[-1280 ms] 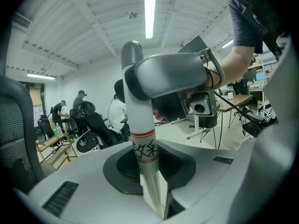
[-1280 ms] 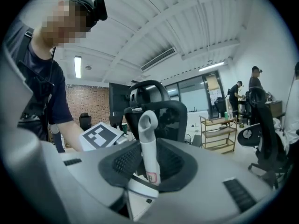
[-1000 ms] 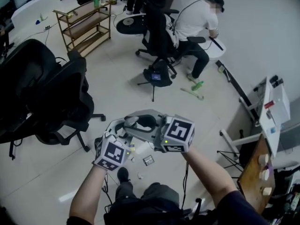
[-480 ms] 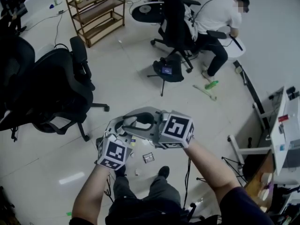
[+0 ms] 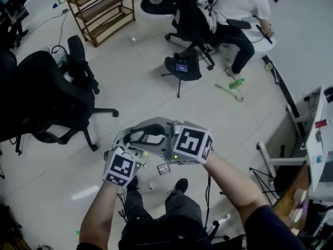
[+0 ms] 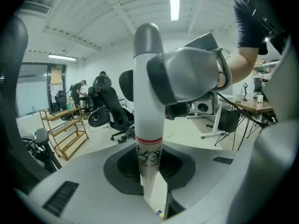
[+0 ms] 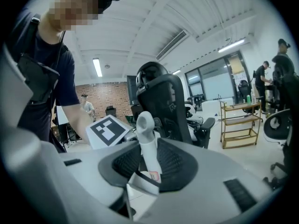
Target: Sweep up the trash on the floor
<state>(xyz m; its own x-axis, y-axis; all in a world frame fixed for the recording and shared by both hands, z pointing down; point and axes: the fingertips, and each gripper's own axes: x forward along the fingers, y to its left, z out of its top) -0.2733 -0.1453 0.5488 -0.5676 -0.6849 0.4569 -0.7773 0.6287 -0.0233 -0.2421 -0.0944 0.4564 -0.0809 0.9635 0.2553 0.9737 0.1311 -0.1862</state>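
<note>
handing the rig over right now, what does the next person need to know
Left gripper: shut on a white pole with a red band.
Right gripper: shut on a short white handle with a hole at its end.
These are probably the sweeping tools; their working ends are out of view.
Trash: a small wrapper and a white scrap lie on the floor by the shoes, below both grippers.
Done: tools in hand.
Left: all the sweeping; the trash is not yet gathered.

person's in a dark navy short-sleeved top, dark trousers, black shoes, with a thin black cable hanging.
</note>
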